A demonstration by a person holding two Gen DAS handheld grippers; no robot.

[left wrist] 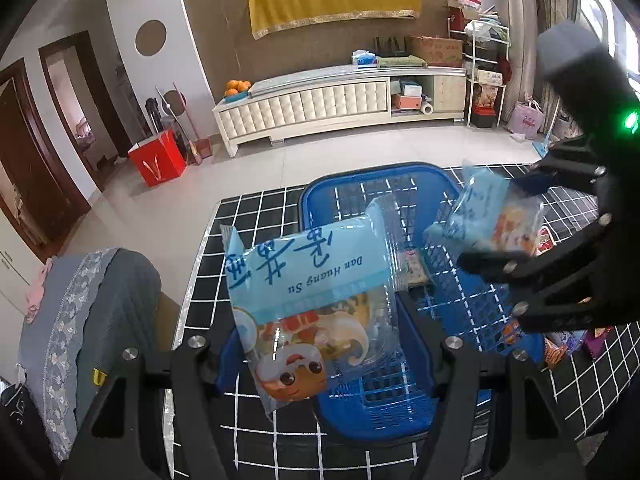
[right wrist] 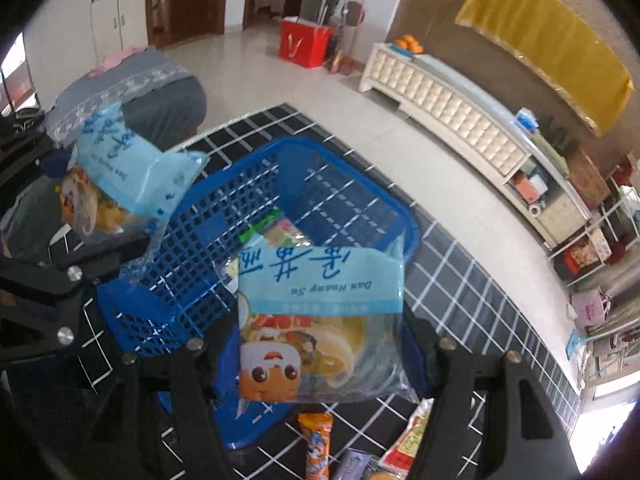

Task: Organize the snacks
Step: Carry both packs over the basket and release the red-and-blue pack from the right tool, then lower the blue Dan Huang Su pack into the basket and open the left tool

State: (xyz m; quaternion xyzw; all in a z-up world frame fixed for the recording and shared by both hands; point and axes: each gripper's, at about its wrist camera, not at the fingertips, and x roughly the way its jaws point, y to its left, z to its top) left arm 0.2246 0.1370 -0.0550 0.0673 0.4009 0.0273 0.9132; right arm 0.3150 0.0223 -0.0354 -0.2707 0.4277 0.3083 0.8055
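Snacks in two matching pale-blue and clear plastic packets, each printed with a cartoon face, hang above a blue plastic lattice basket (left wrist: 460, 304) that stands on the table (left wrist: 256, 216), which is covered by a black cloth with a white grid. One of these, the left packet (left wrist: 308, 312), sits between the black fingers of the left tool (left wrist: 320, 368), which is partly closed and pressing on the packet's lower sides, holding it clear of the basket's near wall. The right packet (right wrist: 320, 320) is gripped the same way by the right tool (right wrist: 320, 364), its jaws part-way closed on the wrapper over the basket's near corner. From the left wrist view the right tool appears at the right edge, carrying its packet above the basket's right rim; from the right wrist view the left tool shows at the left edge with its packet beside the basket's left wall. Inside the basket lie a few other wrapped items, partly hidden. More loose snacks lie on the table just beside the basket, among them an orange wrapped bar (right wrist: 318, 444) and a red and white packet (right wrist: 412, 436)
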